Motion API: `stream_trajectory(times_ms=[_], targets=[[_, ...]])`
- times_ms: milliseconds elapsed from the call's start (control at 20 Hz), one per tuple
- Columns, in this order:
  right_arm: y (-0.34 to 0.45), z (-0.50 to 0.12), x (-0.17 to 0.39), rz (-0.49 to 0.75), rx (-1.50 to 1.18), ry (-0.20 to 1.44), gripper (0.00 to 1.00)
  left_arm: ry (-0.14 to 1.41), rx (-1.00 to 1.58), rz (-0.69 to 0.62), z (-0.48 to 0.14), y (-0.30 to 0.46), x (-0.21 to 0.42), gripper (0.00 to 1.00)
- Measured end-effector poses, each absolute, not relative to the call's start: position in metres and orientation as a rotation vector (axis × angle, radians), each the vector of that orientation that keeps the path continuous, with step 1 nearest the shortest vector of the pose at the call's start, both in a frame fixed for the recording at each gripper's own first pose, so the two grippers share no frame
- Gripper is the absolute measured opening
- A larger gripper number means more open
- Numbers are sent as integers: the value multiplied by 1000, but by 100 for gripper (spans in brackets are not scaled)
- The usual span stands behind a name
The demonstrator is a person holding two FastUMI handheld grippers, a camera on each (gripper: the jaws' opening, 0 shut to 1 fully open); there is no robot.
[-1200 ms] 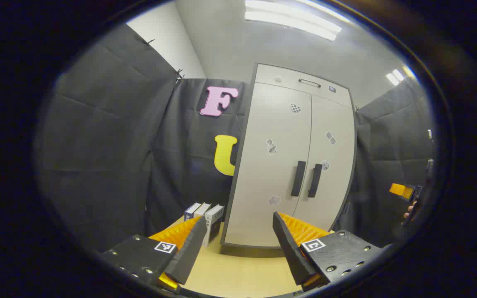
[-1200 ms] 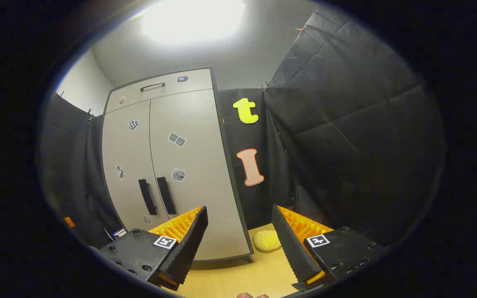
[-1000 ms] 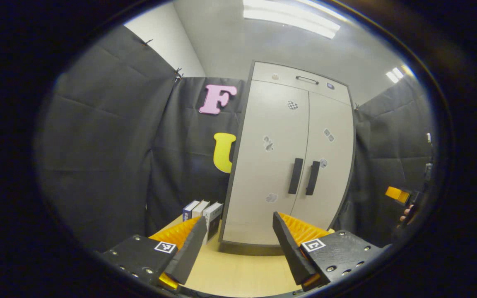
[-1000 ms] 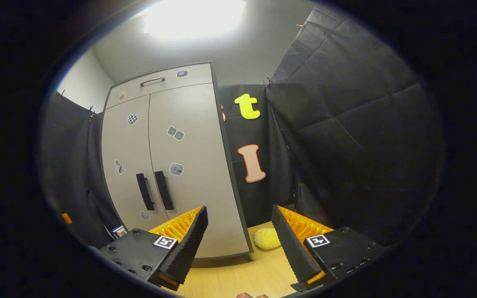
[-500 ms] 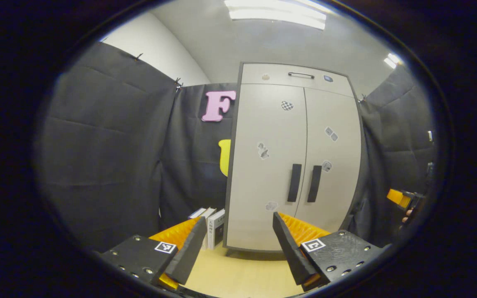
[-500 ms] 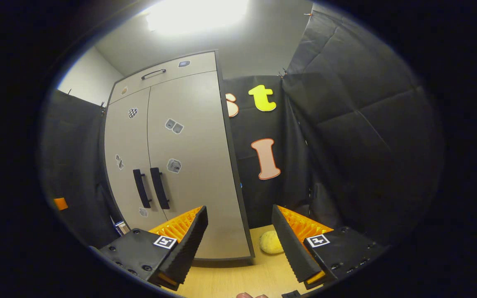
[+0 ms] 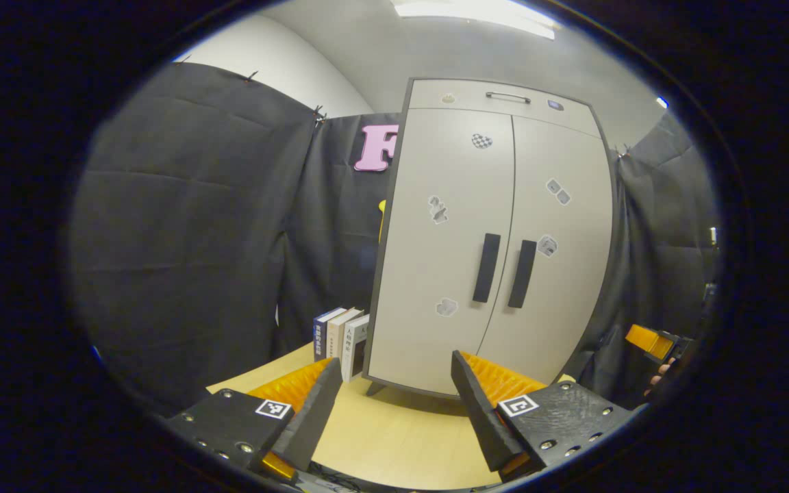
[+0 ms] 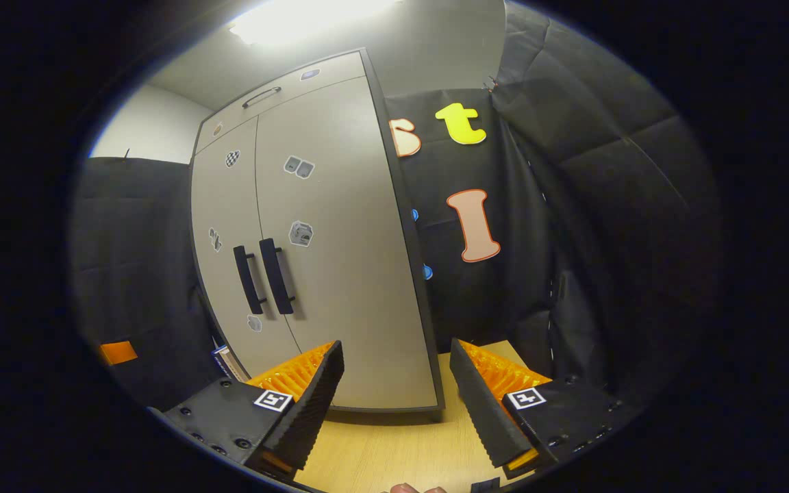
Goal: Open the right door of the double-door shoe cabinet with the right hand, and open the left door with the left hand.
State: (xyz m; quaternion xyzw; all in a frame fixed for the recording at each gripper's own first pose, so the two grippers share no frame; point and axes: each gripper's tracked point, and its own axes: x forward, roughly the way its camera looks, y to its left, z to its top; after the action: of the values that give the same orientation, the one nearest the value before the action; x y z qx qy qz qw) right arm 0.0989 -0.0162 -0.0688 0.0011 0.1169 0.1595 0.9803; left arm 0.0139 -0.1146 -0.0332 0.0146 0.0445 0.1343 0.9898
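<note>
Both grippers were wide open and holding nothing when I looked. From the left gripper view, my left gripper (image 7: 394,383) hovered over the light wooden table (image 7: 401,445), fingers spread well apart, pointing toward the shoe cabinet (image 7: 490,233) standing ahead. Its left door (image 7: 446,239) and right door (image 7: 559,239) were both closed, with the two dark vertical handles side by side at the seam: left handle (image 7: 486,268), right handle (image 7: 522,264). Neither gripper was touching them. A few books (image 7: 341,334) stood upright on the table just beside the cabinet's left side.

In the right gripper view, my right gripper (image 8: 396,383) was just as open and empty, sitting off to the cabinet's right, so I saw the doors at an angle. The handles were up and to the left of its fingers, clearly apart from them. There were small stickers (image 8: 300,233) scattered on the doors and a drawer (image 7: 504,99) across the top.
</note>
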Motion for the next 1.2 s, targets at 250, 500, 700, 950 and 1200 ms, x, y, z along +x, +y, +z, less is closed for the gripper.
stream_trajectory(times_ms=[250, 500, 700, 950, 1200], targets=[[-10, -70, 111, 269, 1, 249, 98, 66, -68, 190, -29, -106, 45, 94], [39, -47, 124, 256, 43, 205, 98, 81, -43, 151, -28, -67, 62, 94], [87, -26, 138, 270, 5, 164, 98, 98, -39, 128, -33, -34, 71, 94], [136, -17, 162, 281, -38, 135, 98, 81, -59, 129, -33, 1, 78, 94], [184, -20, 177, 339, -95, 131, 98, 76, -47, 157, -38, 33, 82, 94]])
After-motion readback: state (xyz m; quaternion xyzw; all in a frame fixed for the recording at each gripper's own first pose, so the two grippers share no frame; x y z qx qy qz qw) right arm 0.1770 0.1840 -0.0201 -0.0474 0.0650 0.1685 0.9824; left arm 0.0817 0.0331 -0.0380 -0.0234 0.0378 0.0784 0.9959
